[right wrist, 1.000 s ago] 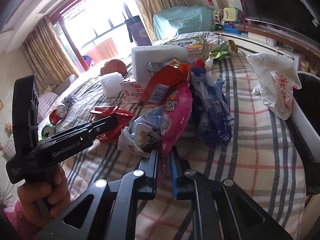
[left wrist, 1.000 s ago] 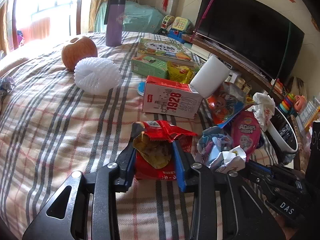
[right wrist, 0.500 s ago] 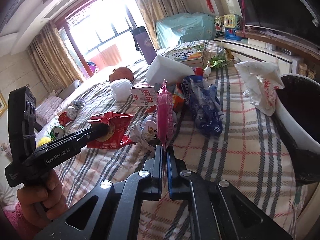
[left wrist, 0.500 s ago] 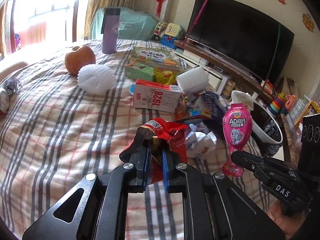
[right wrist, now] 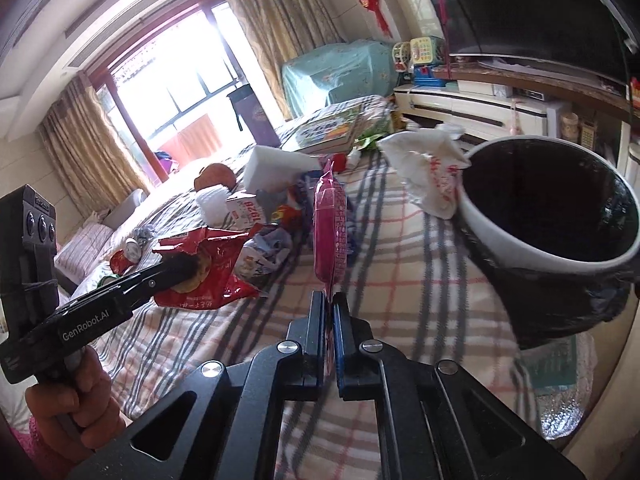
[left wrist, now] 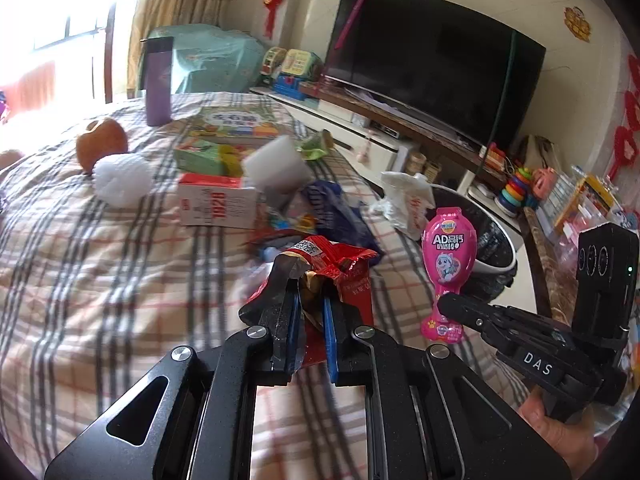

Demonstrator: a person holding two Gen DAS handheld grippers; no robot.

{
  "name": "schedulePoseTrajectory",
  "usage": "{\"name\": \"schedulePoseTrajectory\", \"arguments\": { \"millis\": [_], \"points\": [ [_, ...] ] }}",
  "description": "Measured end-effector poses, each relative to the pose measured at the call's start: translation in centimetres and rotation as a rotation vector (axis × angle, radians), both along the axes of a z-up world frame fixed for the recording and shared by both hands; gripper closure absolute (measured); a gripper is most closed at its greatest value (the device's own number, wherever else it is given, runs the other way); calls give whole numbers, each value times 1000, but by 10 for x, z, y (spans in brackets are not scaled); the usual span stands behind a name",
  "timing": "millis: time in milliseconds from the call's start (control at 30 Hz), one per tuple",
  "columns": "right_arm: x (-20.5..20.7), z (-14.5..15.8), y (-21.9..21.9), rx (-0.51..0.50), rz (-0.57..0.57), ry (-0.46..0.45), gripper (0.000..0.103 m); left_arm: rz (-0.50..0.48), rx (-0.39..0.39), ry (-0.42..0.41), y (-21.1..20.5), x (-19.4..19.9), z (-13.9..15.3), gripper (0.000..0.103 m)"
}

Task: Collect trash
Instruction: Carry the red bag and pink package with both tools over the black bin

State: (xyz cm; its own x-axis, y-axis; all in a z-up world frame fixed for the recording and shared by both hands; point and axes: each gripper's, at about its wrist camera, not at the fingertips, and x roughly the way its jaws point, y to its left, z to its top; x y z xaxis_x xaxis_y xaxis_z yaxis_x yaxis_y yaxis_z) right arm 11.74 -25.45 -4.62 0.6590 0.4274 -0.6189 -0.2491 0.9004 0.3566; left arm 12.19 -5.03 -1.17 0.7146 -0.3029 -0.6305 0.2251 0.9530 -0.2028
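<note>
Pink snack packet point(left wrist: 449, 258): "AD" legible, smaller characters beneath too small to read. White-and-red carton point(left wrist: 218, 205) on the bed: red "1928", seen sideways. Right hand-held gripper point(left wrist: 452, 307): "DAS" in white along its arm. Left hand-held gripper point(right wrist: 182, 270): "GenRobot.AI" on its side.

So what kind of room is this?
Probably a bedroom at home. There is a bed with a plaid blanket and a pillow, a big television on a low cabinet, and curtains by a sunny window. Toys suggest that a child lives here.
</note>
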Motion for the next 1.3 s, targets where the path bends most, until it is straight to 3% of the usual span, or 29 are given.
{"name": "schedulePoseTrajectory", "arguments": {
  "millis": [633,1300],
  "points": [
    [-3,12,-93,-12,-200,-13,99,-195,23,11,-106,25,1,93],
    [13,16,-125,0,-241,-25,100,-260,30,-15,-139,42,10,99]
  ]
}}
